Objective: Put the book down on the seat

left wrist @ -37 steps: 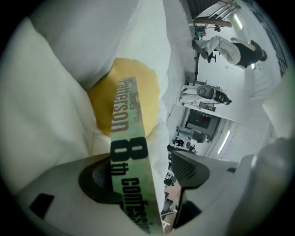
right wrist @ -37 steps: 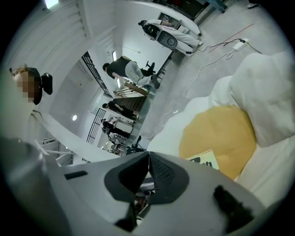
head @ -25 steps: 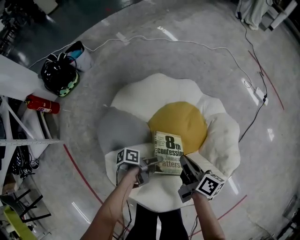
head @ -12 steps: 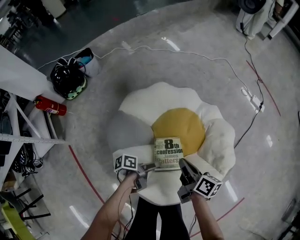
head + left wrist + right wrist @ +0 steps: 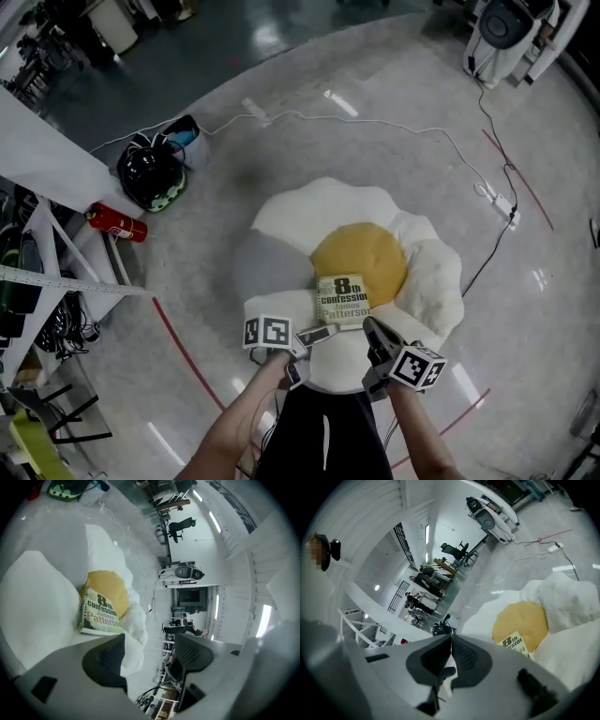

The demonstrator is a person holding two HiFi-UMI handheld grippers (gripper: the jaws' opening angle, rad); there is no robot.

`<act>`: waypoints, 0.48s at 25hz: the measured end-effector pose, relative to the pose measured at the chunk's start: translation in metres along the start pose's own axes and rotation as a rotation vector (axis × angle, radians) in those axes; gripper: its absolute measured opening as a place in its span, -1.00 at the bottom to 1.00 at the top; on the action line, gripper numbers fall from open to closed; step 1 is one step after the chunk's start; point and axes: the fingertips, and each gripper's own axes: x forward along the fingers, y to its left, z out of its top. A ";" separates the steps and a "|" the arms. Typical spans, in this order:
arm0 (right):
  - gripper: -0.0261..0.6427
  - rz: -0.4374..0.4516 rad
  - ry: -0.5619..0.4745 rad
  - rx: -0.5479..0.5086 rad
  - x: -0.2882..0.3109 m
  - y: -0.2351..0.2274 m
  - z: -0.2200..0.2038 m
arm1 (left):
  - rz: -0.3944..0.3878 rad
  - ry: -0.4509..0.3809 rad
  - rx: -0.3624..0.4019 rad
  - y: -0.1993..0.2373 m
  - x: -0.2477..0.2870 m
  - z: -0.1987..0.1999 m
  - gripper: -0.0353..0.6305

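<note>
Paperback is what I see first: the book (image 5: 343, 300) has a pale green cover with "8th Confession" in heavy black print and "James Patterson" under it, and it lies flat, face up, on the seat (image 5: 309, 202). It sits at the near edge of the yellow centre (image 5: 361, 255), partly over the white part, with neither tool touching it. My left gripper (image 5: 314, 335) hangs just short of the book's near left corner; in the left gripper view its jaws stand well apart with nothing between them. My right gripper (image 5: 375, 335) is near the book's right corner, and its own view shows the two pads pressed together, holding nothing. The seat is a big floor cushion shaped like a fried egg, puffy white lobes round the yolk, one grey panel (image 5: 267, 267) on its left. It lies on a glossy grey floor (image 5: 422, 103) crossed by a white cable (image 5: 375, 117) and a red line (image 5: 183, 352). A black bag (image 5: 155, 173) and a red fire extinguisher (image 5: 117, 223) lie off to the left.
</note>
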 end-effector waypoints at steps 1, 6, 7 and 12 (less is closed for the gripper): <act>-0.89 -0.011 -0.004 -0.021 -0.004 0.006 0.002 | -0.018 -0.013 0.030 -0.012 -0.003 0.000 0.11; -0.89 -0.027 -0.047 -0.098 -0.026 0.038 0.018 | -0.071 -0.094 0.272 -0.073 -0.025 -0.002 0.09; -0.89 -0.028 -0.063 -0.115 -0.031 0.045 0.022 | -0.072 -0.112 0.319 -0.084 -0.030 -0.003 0.05; -0.89 -0.035 -0.132 -0.170 -0.063 0.077 0.035 | -0.083 -0.233 0.466 -0.130 -0.057 -0.010 -0.21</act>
